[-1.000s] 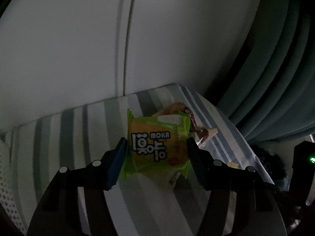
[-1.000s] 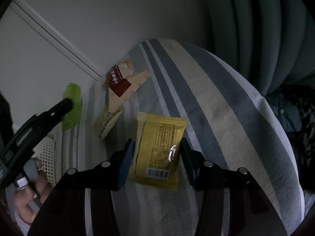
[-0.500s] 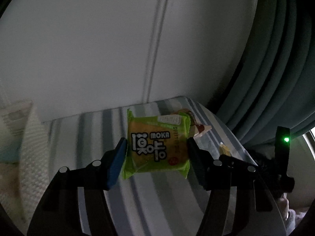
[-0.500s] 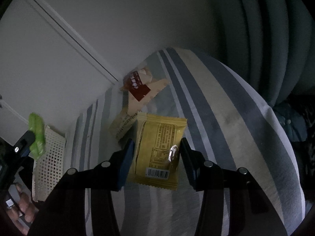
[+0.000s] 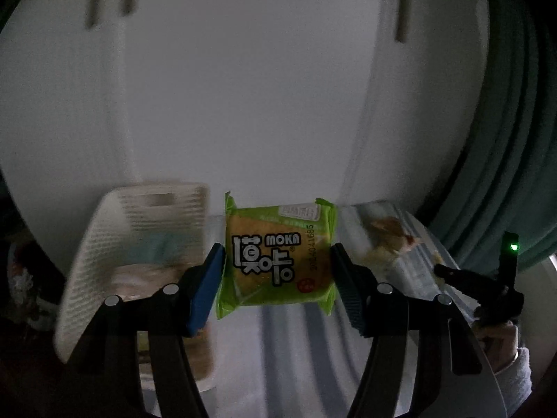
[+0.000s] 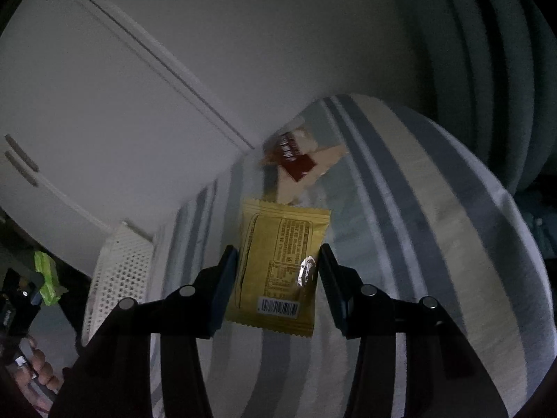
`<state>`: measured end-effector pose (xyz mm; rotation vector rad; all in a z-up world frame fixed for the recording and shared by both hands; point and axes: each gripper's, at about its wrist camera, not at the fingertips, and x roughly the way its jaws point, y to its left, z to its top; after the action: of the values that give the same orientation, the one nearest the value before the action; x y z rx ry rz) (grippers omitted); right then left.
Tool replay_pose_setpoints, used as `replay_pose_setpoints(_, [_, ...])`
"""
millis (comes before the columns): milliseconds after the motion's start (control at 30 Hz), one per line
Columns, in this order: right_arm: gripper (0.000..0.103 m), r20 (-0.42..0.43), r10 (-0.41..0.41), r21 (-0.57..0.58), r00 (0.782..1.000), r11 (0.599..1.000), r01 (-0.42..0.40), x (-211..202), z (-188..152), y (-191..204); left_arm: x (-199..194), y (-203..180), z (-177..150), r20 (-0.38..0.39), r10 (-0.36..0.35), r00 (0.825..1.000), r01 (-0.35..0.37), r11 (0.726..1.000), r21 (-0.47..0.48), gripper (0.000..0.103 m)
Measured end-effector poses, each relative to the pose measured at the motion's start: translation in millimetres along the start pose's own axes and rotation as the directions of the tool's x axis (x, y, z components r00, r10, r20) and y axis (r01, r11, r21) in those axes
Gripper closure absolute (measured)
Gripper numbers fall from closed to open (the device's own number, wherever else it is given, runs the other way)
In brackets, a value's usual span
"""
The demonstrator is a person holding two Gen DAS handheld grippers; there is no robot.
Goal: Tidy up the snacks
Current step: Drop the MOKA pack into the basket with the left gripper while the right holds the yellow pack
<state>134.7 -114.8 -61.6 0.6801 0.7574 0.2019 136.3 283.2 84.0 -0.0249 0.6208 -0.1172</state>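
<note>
Green MOKA snack packet [image 5: 278,261] is clamped between the blue pads of the left gripper [image 5: 276,278], held in the air, label facing the camera. White perforated basket [image 5: 139,244] sits just to the packet's left in the left wrist view, on the striped cloth [image 5: 296,348]; it already holds some pale and light-blue items, blurred, cannot tell what. Left gripper looks close to the basket, so the drop seems the next step, not yet done.

Yellow snack packet [image 6: 278,264] is pinched in the right gripper [image 6: 278,278], barcode side toward the camera, lifted above the cloth. Right gripper is well apart from the basket [image 6: 118,271], which lies off to its left.

Left on the cloth: a pale wrapped snack with a dark red label [image 6: 296,167] at the far end near the white cabinet doors [image 6: 104,87]. Possibly more than one wrapper there, too blurred to tell.

Judgement: task is partway. Some items in the basket, two packets in transit, at least one still to collect. Teal curtain [image 5: 504,139] at right. Person's hand [image 6: 38,372] visible low left in the right wrist view, holding the left gripper handle.
</note>
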Motion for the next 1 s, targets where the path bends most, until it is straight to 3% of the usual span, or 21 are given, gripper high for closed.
replay_pose_setpoints(133, [0.055, -0.010, 0.039, 0.011, 0.999, 0.999, -0.039, -2, -5, 5, -22, 41, -6, 0.007, 0.074, 0.997, -0.073, 0.996, -0.042, 0.039])
replay_pose_setpoints(433, [0.055, -0.036, 0.002, -0.054, 0.999, 0.999, -0.004, 4, -14, 28, -49, 125, -20, 0.010, 0.193, 0.981, -0.189, 0.968, -0.163, 0.039])
replay_pose_setpoints(700, [0.055, -0.055, 0.013, -0.125, 0.998, 0.992, -0.020, 2, -24, 64, -24, 148, -40, -0.039, 0.166, 0.985, -0.171, 0.958, -0.229, 0.039])
replay_pose_setpoints(767, [0.055, -0.058, 0.023, -0.148, 0.998, 0.989, -0.031, 0, -27, 78, -17, 146, -45, -0.055, 0.152, 0.987, -0.161, 0.959, -0.232, 0.035])
replay_pose_setpoints(833, [0.055, -0.061, 0.031, -0.166, 0.998, 0.985, -0.041, -1, -29, 89, -12, 145, -48, -0.061, 0.134, 0.989, -0.145, 0.959, -0.243, 0.012])
replay_pose_setpoints(867, [0.055, -0.062, 0.037, -0.179, 0.997, 0.983, -0.048, -2, -30, 96, -12, 146, -48, -0.055, 0.135, 0.989, -0.145, 0.957, -0.251, 0.007])
replay_pose_setpoints(1000, [0.055, -0.075, 0.066, -0.222, 0.995, 0.972, -0.081, -3, -35, 126, -15, 153, -53, -0.023, 0.129, 0.991, -0.130, 0.944, -0.304, 0.006])
